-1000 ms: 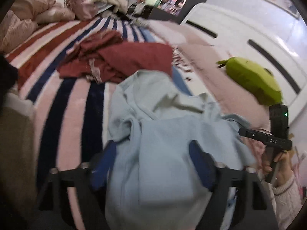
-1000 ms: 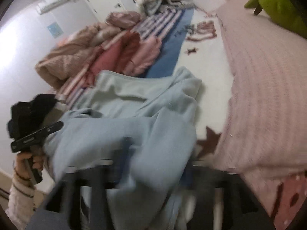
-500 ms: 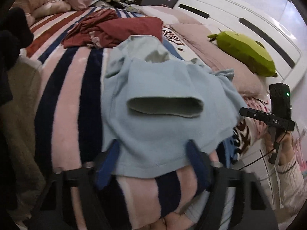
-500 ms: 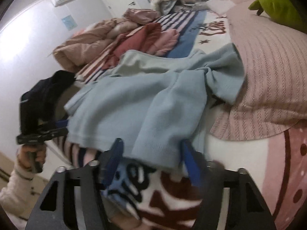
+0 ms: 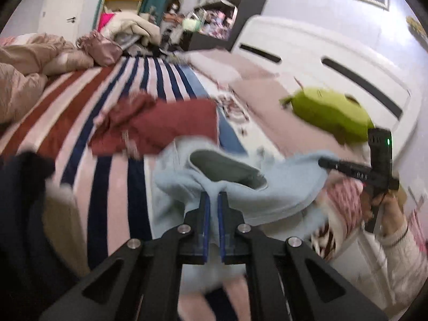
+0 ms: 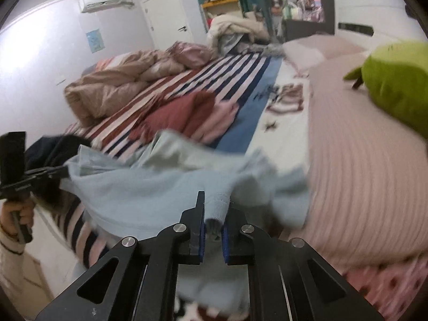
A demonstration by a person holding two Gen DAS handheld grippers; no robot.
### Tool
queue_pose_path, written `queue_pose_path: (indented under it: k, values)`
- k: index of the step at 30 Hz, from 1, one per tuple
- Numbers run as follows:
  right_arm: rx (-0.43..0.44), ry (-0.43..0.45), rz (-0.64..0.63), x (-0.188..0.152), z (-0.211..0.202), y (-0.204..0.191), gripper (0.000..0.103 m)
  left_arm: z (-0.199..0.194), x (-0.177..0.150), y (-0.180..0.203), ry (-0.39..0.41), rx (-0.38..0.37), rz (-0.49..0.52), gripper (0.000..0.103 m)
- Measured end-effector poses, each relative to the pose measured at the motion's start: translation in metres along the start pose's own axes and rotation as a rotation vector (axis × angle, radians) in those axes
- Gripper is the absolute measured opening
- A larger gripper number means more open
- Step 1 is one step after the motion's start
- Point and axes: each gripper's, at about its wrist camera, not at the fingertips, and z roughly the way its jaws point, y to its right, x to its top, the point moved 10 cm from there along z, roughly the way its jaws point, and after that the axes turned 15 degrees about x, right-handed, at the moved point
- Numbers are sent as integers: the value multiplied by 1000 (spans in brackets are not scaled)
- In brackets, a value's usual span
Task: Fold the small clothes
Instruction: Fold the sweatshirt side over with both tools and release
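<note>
Pale blue garment point(image 5: 272, 195), maroon cloth point(image 5: 165, 131), navy-pink-red striped blanket point(image 5: 112, 192)
</note>
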Motion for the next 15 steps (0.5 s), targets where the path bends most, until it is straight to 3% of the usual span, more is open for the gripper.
queue_pose_path:
  k: [4, 5, 6, 7, 9, 12, 13, 15]
  values:
    - [-56, 29, 57, 45, 15, 35, 4, 43, 51, -18, 38, 93, -90, 11]
    - [-65, 25, 88, 53, 24, 47, 5, 58, 62, -28, 41, 137, -126, 32]
    - [-84, 16, 120, 58, 33, 61, 8, 68, 65, -35, 31, 159, -152, 45]
    - [-102, 9, 141, 60, 38, 70, 22, 78, 66, -41, 12, 170, -178, 58]
    - [-156, 6, 166, 59, 37, 87, 42, 80, 59, -47, -5, 159, -180, 58]
    - [-78, 26, 134, 45, 17, 72, 52, 66, 30, -45, -24, 133, -85, 66]
    - [-70, 13, 122, 37, 14, 68, 58, 65, 17, -42, -53, 116, -60, 71]
    - [-53, -55, 94, 6, 11, 57, 59, 63, -21, -34, -135, 49, -24, 74]
